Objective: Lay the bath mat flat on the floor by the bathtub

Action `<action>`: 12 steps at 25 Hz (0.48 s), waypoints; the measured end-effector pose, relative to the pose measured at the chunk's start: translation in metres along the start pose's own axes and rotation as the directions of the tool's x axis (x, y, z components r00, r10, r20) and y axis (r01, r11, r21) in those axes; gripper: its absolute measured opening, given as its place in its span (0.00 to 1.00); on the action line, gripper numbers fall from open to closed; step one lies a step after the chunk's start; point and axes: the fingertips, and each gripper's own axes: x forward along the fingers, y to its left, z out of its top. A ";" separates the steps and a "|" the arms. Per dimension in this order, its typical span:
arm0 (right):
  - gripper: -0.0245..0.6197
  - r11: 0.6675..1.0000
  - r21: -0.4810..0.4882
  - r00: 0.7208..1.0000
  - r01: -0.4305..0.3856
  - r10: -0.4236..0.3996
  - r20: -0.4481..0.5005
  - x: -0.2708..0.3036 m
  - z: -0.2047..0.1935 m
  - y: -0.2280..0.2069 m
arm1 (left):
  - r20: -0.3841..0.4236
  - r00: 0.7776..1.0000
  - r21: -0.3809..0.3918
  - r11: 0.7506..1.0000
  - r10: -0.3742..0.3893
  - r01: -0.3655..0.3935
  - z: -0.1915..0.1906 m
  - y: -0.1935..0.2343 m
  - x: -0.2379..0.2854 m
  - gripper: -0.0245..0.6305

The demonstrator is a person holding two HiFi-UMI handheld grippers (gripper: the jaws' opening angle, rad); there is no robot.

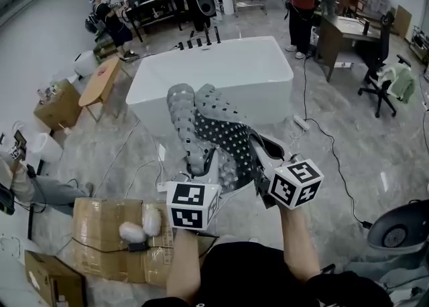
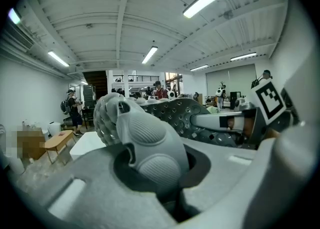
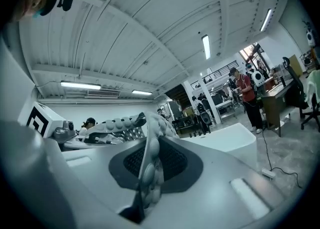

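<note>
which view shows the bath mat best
The head view: it shows most of the bath mat, folded and held up between the left gripper and right gripper, in front of the bathtub. Each gripper view shows mainly the part clamped in its own jaws, close up.

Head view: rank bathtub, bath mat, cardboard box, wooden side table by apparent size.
1. bathtub
2. bath mat and cardboard box: about alike; the mat is raised nearer the camera, so unranked
3. wooden side table
</note>
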 end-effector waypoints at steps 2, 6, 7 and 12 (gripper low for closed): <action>0.07 1.000 -0.008 1.000 0.006 -0.006 0.006 -0.005 0.005 -0.002 | 0.006 1.000 -0.004 1.000 -0.002 0.002 0.003 -0.004 0.000 0.10; 0.07 1.000 -0.023 1.000 0.016 -0.015 0.023 -0.020 0.015 -0.013 | 0.016 1.000 -0.011 1.000 -0.006 0.006 0.009 -0.019 0.003 0.10; 0.07 1.000 -0.026 1.000 0.016 -0.015 0.025 -0.022 0.016 -0.014 | 0.018 1.000 -0.012 1.000 -0.006 0.006 0.010 -0.021 0.003 0.10; 0.07 1.000 -0.023 1.000 0.007 -0.007 0.026 -0.027 0.021 -0.013 | 0.019 1.000 -0.014 1.000 0.000 0.000 0.013 -0.025 0.002 0.10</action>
